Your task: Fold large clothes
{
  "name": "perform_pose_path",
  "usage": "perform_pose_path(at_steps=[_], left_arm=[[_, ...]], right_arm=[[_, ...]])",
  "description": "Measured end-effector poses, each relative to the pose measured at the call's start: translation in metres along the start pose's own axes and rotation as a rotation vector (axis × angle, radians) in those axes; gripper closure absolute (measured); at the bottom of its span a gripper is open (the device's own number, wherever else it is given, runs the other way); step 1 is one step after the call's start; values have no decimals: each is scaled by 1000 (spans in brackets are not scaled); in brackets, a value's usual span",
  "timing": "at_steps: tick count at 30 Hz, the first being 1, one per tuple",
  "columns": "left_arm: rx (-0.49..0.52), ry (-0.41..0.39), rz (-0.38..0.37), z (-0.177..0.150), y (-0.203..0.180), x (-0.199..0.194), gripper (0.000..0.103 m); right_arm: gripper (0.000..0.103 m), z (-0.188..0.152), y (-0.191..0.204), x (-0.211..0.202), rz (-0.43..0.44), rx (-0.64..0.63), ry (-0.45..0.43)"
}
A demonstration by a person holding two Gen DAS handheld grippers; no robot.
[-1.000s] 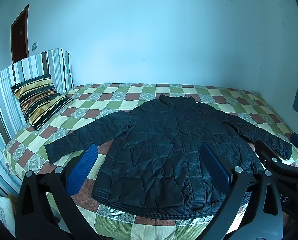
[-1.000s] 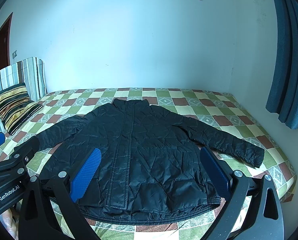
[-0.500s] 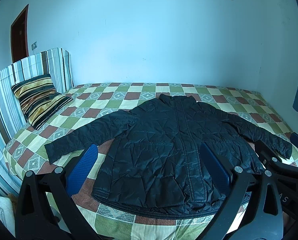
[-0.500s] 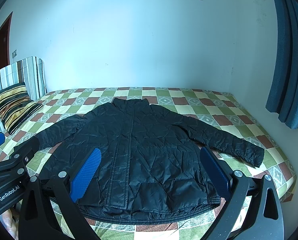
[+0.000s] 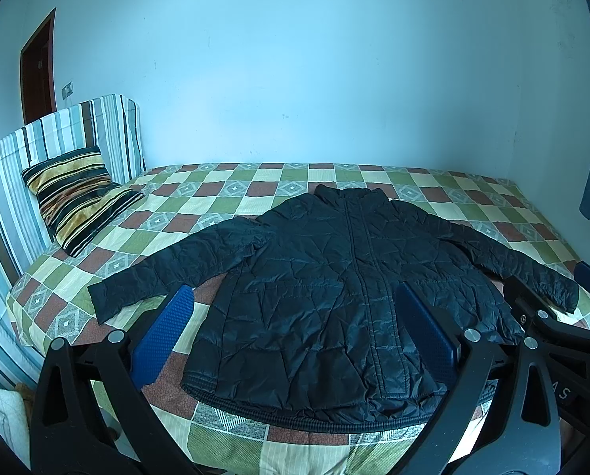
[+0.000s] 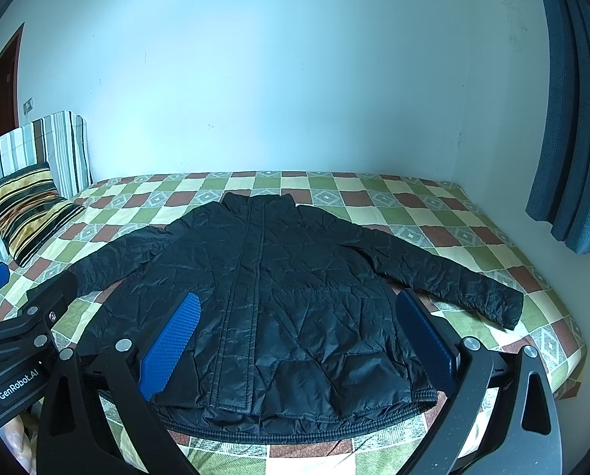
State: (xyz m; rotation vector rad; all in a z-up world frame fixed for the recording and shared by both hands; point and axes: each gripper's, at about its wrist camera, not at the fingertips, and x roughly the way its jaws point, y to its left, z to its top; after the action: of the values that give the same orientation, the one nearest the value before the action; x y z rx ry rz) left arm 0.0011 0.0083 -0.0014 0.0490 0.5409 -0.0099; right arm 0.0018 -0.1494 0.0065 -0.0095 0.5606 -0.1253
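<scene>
1 quilted black jacket [image 5: 334,297] flat, checkered bedspread [image 5: 255,186], tongs [image 5: 295,332] spread

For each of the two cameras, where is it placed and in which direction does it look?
Left wrist: sits on the left gripper, open, facing the black jacket on the bed; the right gripper shows at its right edge.
Right wrist: sits on the right gripper, open, facing the same jacket; the left gripper shows at its left edge.
Shared: jacket, bed, striped pillow.
</scene>
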Motion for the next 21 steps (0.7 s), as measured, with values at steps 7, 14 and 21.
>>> perform_pose_path(at_steps=[7,14,21], left_arm=[[0,1,0,0,-1,0,2],[0,1,1,1,-1,0,2],[0,2,0,0,-1,0,2]], right_arm=[[5,1,1,1,-1,-1,1],[5,1,2,1,-1,-2,1],[5,1,2,1,-1,-3,3]])
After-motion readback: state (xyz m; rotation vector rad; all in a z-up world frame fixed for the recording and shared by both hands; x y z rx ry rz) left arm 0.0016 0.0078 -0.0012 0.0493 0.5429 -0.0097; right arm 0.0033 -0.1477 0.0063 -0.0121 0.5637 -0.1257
